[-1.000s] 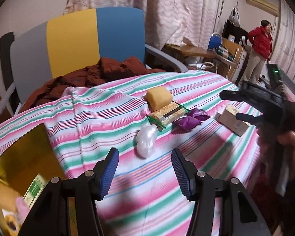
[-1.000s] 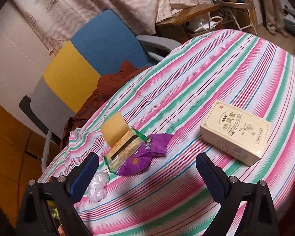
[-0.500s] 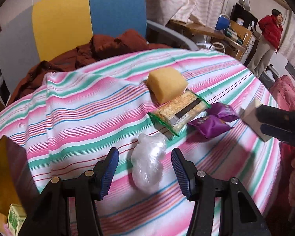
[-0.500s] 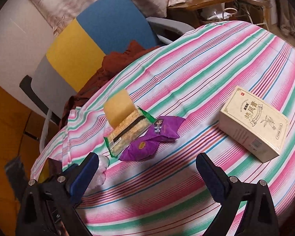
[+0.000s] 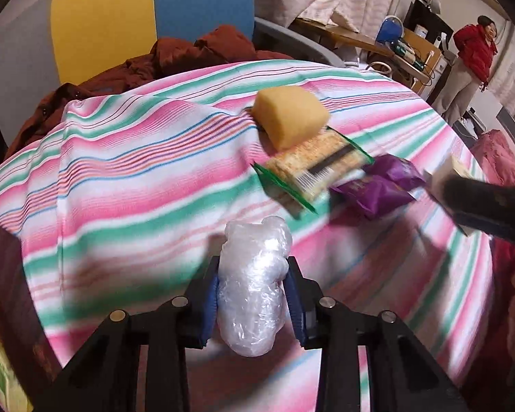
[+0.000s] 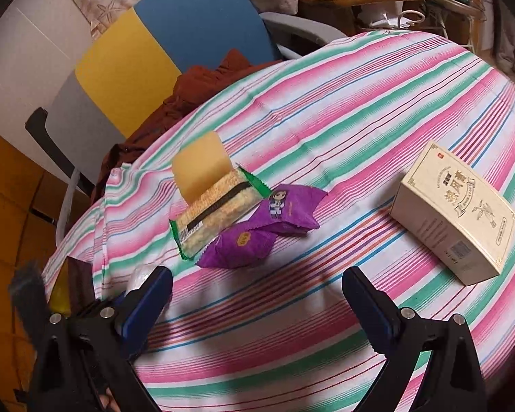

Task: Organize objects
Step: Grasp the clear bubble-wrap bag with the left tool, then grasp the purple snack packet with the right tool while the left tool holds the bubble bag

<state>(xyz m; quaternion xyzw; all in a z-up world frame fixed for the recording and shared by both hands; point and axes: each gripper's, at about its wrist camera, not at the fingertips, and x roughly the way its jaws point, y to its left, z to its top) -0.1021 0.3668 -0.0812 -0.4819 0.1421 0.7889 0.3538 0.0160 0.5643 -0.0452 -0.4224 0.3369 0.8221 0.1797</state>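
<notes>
My left gripper [image 5: 254, 295] is shut on a crumpled clear plastic bag [image 5: 254, 285], its blue pads pressing both sides. Beyond it on the striped tablecloth [image 5: 137, 178] lie a yellow sponge [image 5: 290, 116], a green-edged cracker packet [image 5: 312, 175] and two purple snack packets [image 5: 377, 189]. My right gripper [image 6: 257, 295] hangs open over the cloth [image 6: 326, 110], nothing between its fingers. Ahead of it are the sponge [image 6: 199, 166], the cracker packet [image 6: 216, 206], the purple packets [image 6: 267, 226] and, to the right, a cream carton [image 6: 453, 213]. The bag [image 6: 139, 274] shows only partly behind the right gripper's left finger.
A grey, yellow and blue chair [image 5: 120, 20] with a rust-red garment [image 5: 189, 51] stands behind the table. A person in a red jacket [image 5: 473, 51] stands far right near a cluttered desk [image 5: 377, 41]. The table edge drops off near the left.
My left gripper moved forward around the plastic bag and shut on it. The right gripper moved closer to the snacks and stays open.
</notes>
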